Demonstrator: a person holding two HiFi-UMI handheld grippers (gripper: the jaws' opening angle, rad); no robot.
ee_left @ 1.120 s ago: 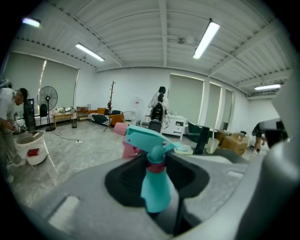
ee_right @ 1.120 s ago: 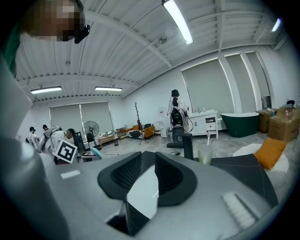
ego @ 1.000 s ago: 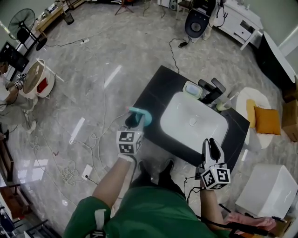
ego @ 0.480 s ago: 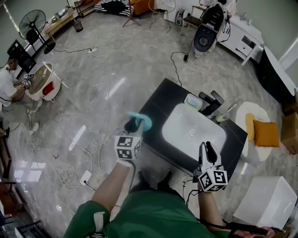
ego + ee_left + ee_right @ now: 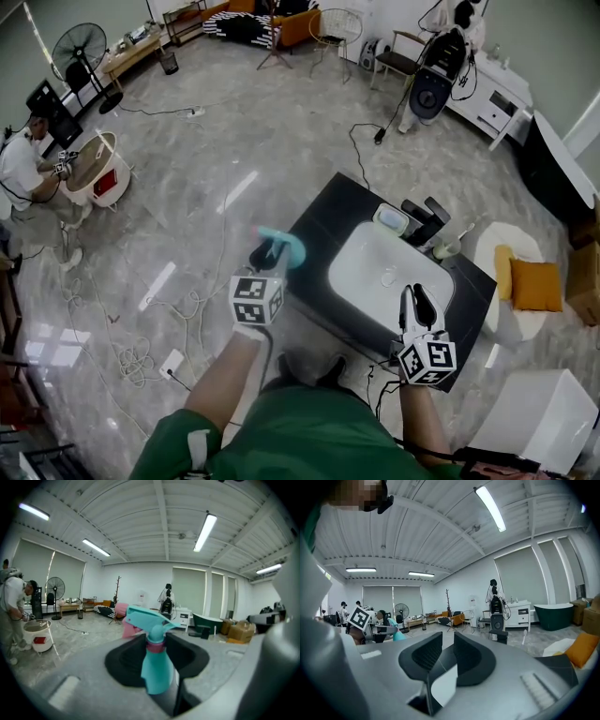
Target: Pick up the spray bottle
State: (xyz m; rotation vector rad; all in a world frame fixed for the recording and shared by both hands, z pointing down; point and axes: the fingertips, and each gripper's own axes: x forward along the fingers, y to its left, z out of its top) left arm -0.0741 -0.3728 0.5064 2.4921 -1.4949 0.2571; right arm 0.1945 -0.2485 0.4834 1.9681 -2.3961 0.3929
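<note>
A teal spray bottle (image 5: 282, 247) with a pink collar is clamped between the jaws of my left gripper (image 5: 269, 255), held in the air off the left edge of the black counter (image 5: 323, 202). In the left gripper view the spray bottle (image 5: 156, 668) stands upright, nozzle pointing left, with the left gripper (image 5: 157, 645) shut on its neck. My right gripper (image 5: 419, 302) hovers over the front right corner of the white sink (image 5: 360, 277). In the right gripper view the right gripper (image 5: 447, 649) has its jaws close together with nothing between them.
A black faucet (image 5: 424, 212), a teal-rimmed dish (image 5: 391, 219) and a cup (image 5: 447, 247) stand behind the basin. A white stool with an orange cushion (image 5: 536, 285) is to the right, a white box (image 5: 525, 424) at the lower right. Cables (image 5: 131, 349) lie on the floor to the left.
The head view has tilted up, showing more of the room. The left gripper keeps hold of the spray bottle at about the same spot. The right gripper has barely shifted.
</note>
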